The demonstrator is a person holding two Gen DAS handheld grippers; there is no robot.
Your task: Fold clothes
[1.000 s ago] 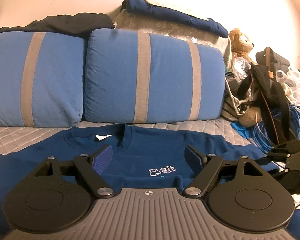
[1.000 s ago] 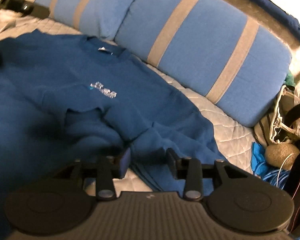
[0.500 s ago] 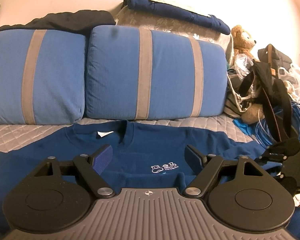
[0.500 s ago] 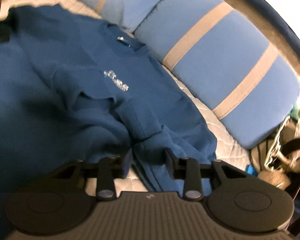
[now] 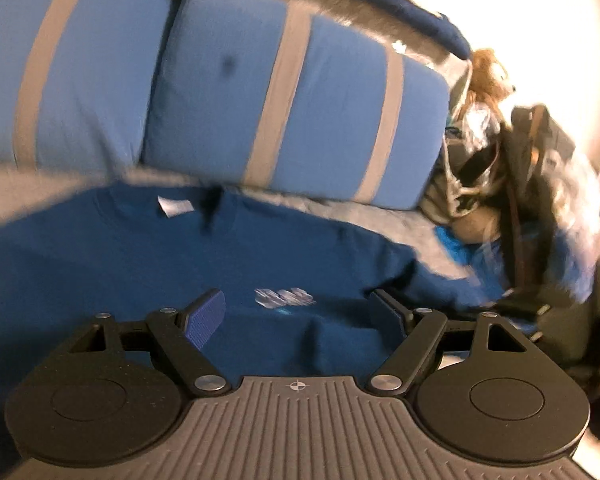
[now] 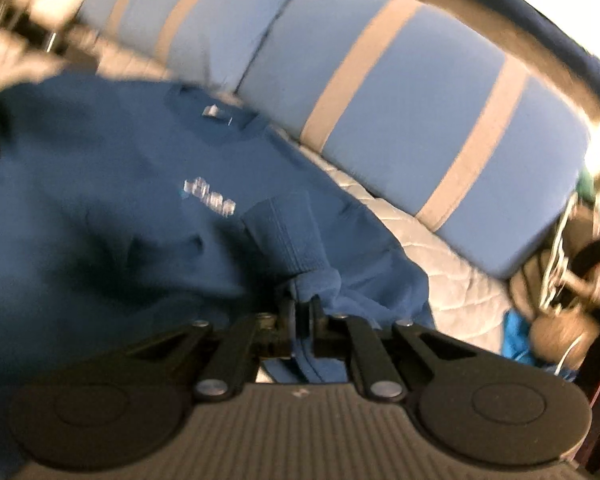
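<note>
The sweatshirt (image 5: pixel 148 264) lies spread on the bed (image 6: pixel 452 280), its neck toward two cushions (image 5: pixel 292 104) that stand side by side behind it. In the left wrist view a heap of bags and cables (image 5: pixel 512 200) sits right of the cushions, a teddy bear (image 5: pixel 488 76) above it. The sleeve cuff (image 6: pixel 288 236) lies folded over the sweatshirt's chest, just before the right gripper (image 6: pixel 302 320).

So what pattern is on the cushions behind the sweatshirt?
Light blue with vertical grey-beige stripes on each cushion; clearest in the left wrist view.
</note>
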